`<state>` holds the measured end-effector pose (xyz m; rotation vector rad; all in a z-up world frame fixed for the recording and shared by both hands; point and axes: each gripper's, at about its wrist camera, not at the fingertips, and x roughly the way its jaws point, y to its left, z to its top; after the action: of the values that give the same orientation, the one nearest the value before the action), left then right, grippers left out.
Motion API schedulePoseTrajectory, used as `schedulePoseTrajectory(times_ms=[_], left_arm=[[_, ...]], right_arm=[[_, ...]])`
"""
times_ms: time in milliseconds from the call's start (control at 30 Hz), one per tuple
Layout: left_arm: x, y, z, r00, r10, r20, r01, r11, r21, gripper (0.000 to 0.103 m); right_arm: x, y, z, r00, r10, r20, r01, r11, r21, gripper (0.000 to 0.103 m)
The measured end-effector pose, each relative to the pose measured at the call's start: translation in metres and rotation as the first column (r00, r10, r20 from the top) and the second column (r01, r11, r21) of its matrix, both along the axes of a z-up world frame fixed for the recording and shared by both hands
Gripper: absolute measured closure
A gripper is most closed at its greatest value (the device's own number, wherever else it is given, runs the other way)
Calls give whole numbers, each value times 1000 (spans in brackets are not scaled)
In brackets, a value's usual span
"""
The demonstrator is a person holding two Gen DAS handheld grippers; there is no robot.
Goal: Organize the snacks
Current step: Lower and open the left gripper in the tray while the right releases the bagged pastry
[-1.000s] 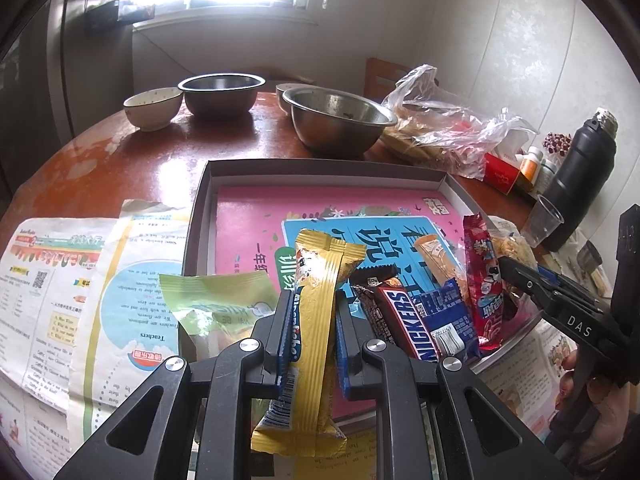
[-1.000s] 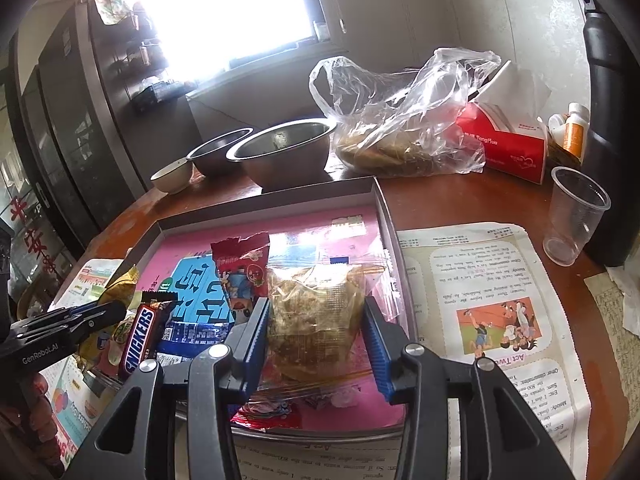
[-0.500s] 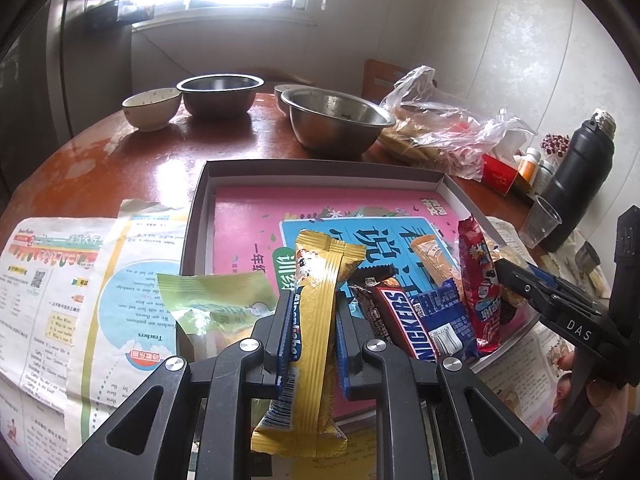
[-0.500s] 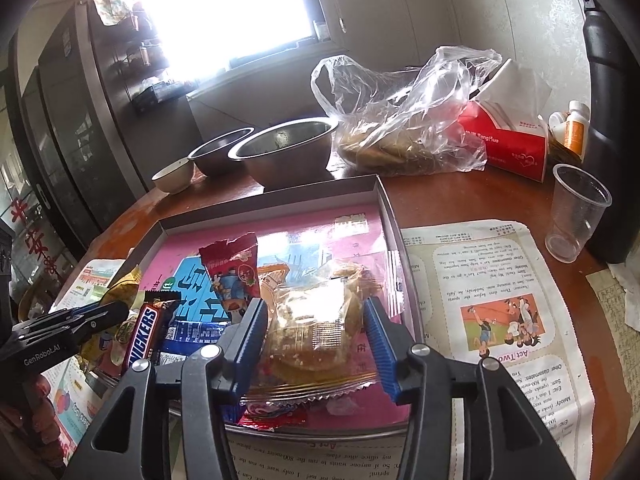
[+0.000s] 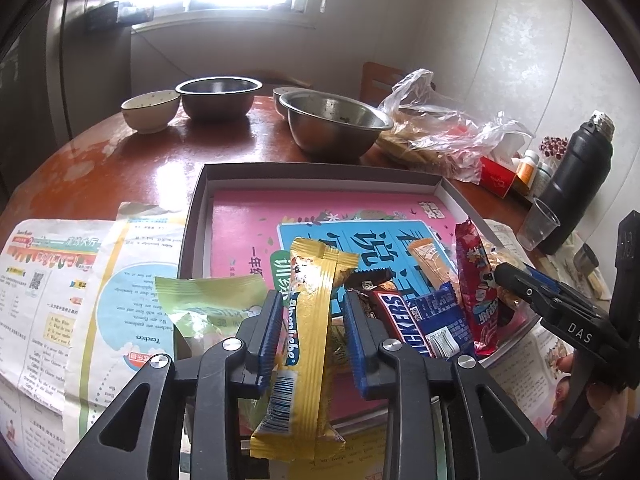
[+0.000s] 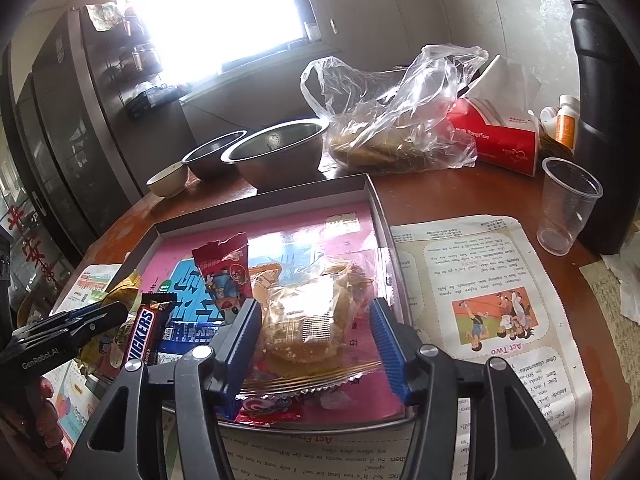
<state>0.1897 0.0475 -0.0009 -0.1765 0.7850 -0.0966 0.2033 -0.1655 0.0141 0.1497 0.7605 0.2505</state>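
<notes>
Between opening left hand-held gripper point(image 5: 310, 330) jaws: yellow bar point(image 5: 306, 344) lengthwise.

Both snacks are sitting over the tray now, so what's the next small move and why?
Probably draw both grippers back. The left gripper and right gripper have jaws opening, and the yellow bar and clear cookie packet already lie over the tray.

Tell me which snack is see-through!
The clear-wrapped pastry between the right claw's opening fingers; every other snack in the box has a coloured printed wrapper.
</notes>
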Motion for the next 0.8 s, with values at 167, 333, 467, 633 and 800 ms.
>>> schedulePoseTrajectory(times_ms=[167, 333, 467, 633, 800], left_arm=[[0, 1, 1, 1000, 2, 6, -2, 1000, -5, 68], [-2, 3, 3, 1000, 4, 18, -3, 1000, -13, 59], [-3, 3, 5, 1000, 9, 26, -9, 1000, -15, 51], [-4, 4, 7, 999, 17, 34, -16, 1000, -15, 48], [-5, 7, 9, 999, 26, 41, -26, 1000, -14, 46]], right_arm=[[-1, -3, 0, 1000, -14, 2, 14, 1000, -1, 46], [-2, -5, 2, 1000, -19, 5, 19, 1000, 3, 45], [-3, -7, 3, 1000, -25, 12, 25, 1000, 5, 43], [-4, -9, 4, 999, -33, 13, 32, 999, 7, 42], [-4, -8, 5, 999, -41, 20, 41, 999, -5, 40]])
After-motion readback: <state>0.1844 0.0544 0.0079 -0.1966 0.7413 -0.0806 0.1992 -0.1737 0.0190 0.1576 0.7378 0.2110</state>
